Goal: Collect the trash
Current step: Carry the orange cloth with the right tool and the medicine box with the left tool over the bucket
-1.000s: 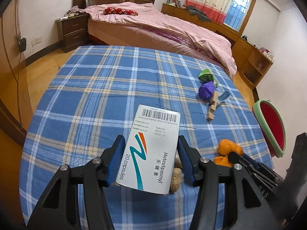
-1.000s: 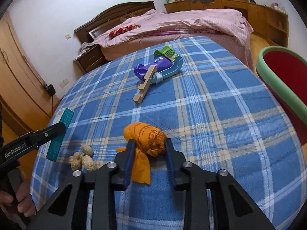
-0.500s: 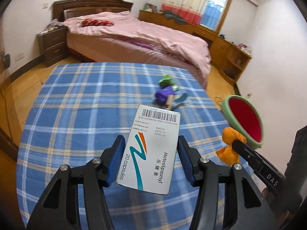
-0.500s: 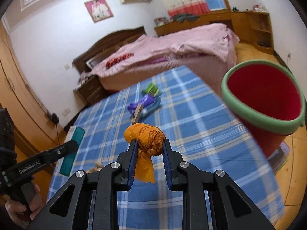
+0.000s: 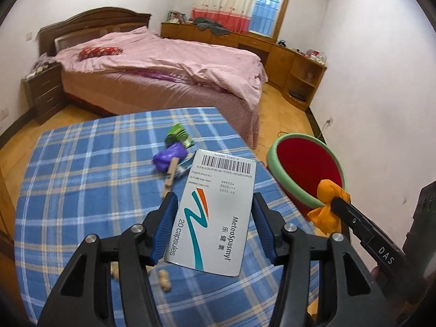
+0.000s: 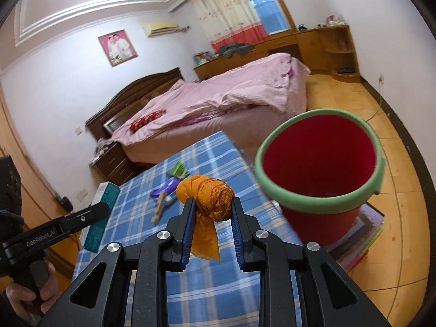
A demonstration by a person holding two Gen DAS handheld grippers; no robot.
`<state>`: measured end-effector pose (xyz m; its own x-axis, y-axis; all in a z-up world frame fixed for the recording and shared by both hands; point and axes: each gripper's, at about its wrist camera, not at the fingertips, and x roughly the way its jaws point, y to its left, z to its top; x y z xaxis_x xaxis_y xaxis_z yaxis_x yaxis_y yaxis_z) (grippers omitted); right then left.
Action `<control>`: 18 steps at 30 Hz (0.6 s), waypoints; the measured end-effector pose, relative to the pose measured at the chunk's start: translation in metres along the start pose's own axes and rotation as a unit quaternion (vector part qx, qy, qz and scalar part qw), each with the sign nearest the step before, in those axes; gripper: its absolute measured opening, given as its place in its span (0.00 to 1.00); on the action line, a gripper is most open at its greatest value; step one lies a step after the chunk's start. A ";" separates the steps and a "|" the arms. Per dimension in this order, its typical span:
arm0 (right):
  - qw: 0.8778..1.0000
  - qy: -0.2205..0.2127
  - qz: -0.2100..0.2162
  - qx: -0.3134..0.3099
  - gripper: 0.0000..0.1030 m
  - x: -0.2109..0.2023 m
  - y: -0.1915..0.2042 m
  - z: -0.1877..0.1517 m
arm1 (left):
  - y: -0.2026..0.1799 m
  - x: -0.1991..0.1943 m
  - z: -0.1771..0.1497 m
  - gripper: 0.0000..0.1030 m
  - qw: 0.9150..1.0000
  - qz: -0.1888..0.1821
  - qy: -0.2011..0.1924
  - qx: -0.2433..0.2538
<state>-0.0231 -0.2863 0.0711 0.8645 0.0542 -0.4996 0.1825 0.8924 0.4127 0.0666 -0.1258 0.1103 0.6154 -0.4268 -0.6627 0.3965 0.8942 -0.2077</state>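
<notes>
My left gripper (image 5: 214, 204) is shut on a white medicine box (image 5: 218, 212) printed "20 capsules", held above the blue plaid table (image 5: 81, 177). My right gripper (image 6: 212, 207) is shut on a crumpled orange wrapper (image 6: 205, 196), lifted off the table beside a red bucket (image 6: 321, 158) with a green rim. In the left wrist view the orange wrapper (image 5: 328, 199) hangs at the near rim of the bucket (image 5: 308, 169). In the right wrist view the medicine box (image 6: 102, 212) shows at the left, edge-on in the left gripper.
A purple wrapper (image 5: 169, 158), a green packet (image 5: 178, 133), a wooden stick (image 5: 170, 175) and several peanuts (image 5: 164, 282) lie on the table. A pink bed (image 5: 163, 70) stands behind it. The bucket rests on stacked books (image 6: 359, 234) on the wooden floor.
Both grippers have risen and swung right toward the bucket, each keeping its hold. The orange wrapper has left the table and now hangs at the bucket's rim.
</notes>
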 end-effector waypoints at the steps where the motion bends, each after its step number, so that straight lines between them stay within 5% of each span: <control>1: 1.000 -0.002 -0.006 0.004 0.24 -0.001 -0.005 0.001 | -0.005 0.003 0.001 0.54 1.000 -0.003 0.000 0.002; 18: 0.994 -0.012 -0.087 0.060 0.25 -0.006 -0.088 0.014 | -0.095 0.088 0.020 0.54 0.995 -0.064 0.041 0.070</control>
<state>-0.0381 -0.3712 0.0489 0.8254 -0.1088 -0.5539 0.3844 0.8269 0.4104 0.0968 -0.2510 0.0862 0.4981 -0.5183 -0.6952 0.5621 0.8034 -0.1962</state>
